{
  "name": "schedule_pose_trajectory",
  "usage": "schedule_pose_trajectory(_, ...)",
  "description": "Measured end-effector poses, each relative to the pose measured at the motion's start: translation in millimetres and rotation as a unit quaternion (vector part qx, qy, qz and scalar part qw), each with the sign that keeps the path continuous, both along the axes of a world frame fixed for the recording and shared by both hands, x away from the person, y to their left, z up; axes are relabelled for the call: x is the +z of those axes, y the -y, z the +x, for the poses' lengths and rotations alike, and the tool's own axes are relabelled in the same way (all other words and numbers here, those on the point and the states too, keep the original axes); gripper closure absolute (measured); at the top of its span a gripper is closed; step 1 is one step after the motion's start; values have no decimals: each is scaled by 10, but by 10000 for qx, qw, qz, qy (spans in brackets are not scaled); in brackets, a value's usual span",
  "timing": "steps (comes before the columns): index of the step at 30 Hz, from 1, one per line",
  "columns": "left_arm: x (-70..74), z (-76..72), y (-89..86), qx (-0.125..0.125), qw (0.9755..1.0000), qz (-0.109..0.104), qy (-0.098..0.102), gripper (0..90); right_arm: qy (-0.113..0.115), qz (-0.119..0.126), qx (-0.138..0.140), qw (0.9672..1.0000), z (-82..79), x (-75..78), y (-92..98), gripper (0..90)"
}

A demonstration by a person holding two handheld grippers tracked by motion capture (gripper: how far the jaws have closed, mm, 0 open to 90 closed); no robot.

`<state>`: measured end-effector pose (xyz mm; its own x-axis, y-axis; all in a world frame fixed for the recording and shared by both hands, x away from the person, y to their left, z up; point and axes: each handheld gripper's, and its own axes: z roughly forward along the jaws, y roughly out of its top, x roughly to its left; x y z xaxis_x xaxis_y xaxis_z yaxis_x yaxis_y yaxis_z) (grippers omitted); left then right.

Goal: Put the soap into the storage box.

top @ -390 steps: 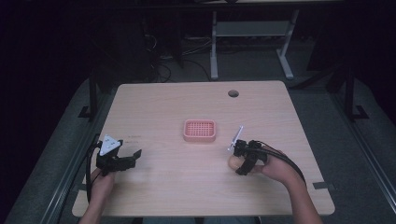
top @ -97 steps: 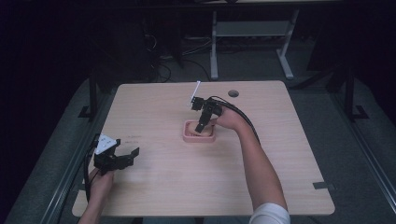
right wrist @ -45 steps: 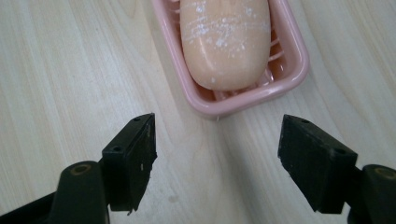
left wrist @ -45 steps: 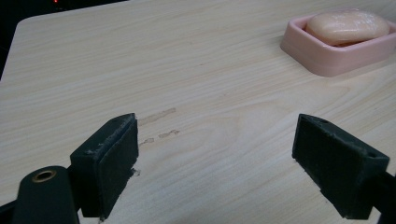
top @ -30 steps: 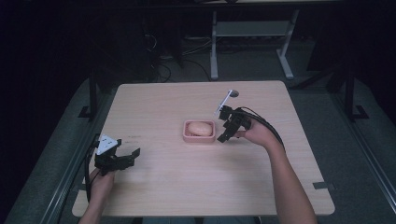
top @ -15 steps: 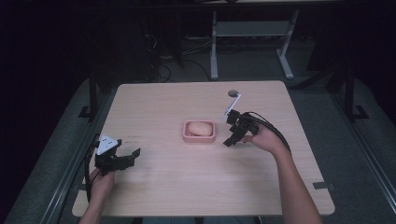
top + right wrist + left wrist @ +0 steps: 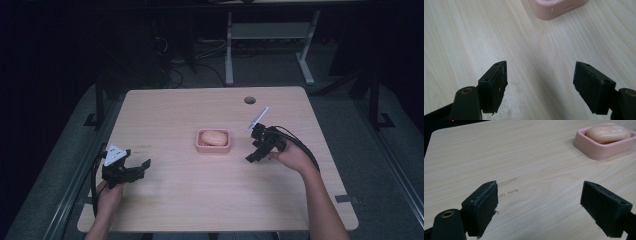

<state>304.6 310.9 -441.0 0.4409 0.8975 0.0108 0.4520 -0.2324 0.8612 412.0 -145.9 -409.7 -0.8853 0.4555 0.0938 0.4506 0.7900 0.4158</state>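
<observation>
A pink soap dish (image 7: 213, 140) holding a pale bar of soap (image 7: 213, 136) sits near the middle of the light wooden tabletop (image 7: 200, 200); in the right gripper view the dish is cut off by the top edge. The right gripper (image 7: 253, 156), jaws spread wide and empty, hangs just right of the dish, tilted toward the wood. The left gripper (image 7: 140, 167), jaws likewise parted and empty, rests well apart near the tabletop's left front. Beyond the tabletop the room is dark, its desk legs and cables hard to make out.
</observation>
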Motion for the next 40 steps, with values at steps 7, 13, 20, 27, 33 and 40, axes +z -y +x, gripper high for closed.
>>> schedule_pose_trajectory(7,1,-2,0,-17,10000,41,-9,142,-23,28,-61,10000,-92,-65,96,271)
schedule_pose_trajectory(13,0,-3,0,-16,10000,42,-7,142,-32,81,-131,9999,-182,-117,184,271)
schedule_pose_trajectory(20,-1,-8,7,-47,10000,61,6,142,37,131,-167,9998,-310,-124,269,273)
schedule_pose_trajectory(27,-3,-9,13,-68,10000,65,17,142,54,126,-238,9996,-422,-152,361,275)
schedule_pose_trajectory(33,-5,-12,13,-45,10000,43,30,142,67,150,-286,9995,-532,-224,416,274)
schedule_pose_trajectory(40,-8,-11,27,-70,9999,69,28,142,237,262,-412,9985,-735,-228,501,267)
